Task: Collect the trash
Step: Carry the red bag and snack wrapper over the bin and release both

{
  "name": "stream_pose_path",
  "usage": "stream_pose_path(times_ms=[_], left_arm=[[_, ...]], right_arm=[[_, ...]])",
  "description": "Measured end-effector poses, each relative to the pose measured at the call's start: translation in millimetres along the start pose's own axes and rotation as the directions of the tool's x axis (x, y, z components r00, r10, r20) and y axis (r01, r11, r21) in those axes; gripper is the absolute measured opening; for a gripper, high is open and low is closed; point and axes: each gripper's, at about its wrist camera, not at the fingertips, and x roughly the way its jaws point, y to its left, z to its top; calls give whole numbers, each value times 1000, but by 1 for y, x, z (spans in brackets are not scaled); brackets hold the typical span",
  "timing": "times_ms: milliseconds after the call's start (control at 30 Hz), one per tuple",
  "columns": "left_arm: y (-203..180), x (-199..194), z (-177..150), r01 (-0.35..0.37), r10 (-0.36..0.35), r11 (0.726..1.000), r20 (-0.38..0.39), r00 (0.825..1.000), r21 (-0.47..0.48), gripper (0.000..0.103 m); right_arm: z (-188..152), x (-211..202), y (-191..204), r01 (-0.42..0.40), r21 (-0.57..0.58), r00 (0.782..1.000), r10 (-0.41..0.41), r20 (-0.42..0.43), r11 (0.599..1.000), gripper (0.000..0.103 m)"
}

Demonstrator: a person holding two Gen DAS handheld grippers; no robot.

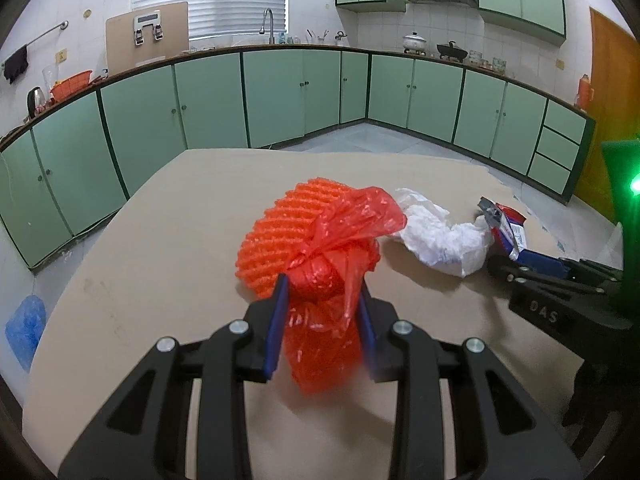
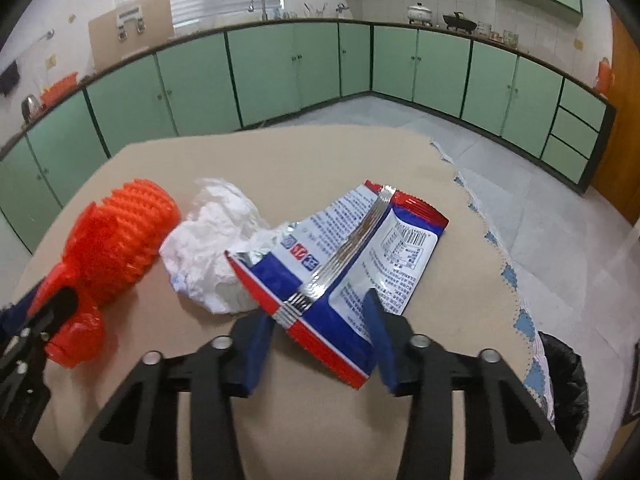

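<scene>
The left gripper [image 1: 322,292] is clamped on the knotted neck of the red bag [image 1: 320,276], which rests mid-tabletop [image 1: 160,248]; its own bulk hides its far side. The crumpled white paper [image 2: 212,240] touches the bag on one side and the wrapper [image 2: 344,264] on the other. The right gripper [image 2: 318,308] stands wide, its fingers either side of the wrapper's near end, which lies toward the tabletop's right edge. Whether the pads touch the foil cannot be told. A black bin [image 2: 564,380] is cut off beyond that edge.
</scene>
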Motion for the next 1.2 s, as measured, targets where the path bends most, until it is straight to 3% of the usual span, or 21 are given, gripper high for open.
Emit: stream_pose_path(times_ms=[333, 767, 1200], left_arm=[[0, -6, -1, 10, -10, 1000, 12, 1000, -6, 30], [-22, -34, -4, 81, -82, 997, 48, 996, 14, 30], [-61, -72, 5, 167, -173, 984, 95, 980, 70, 30]], right_arm=[[-17, -38, -11, -39, 12, 996, 38, 85, 999, 5], [-28, -89, -34, -51, 40, 988, 45, 148, 998, 4], [-43, -150, -63, -36, 90, 978, 17, 208, 995, 4]])
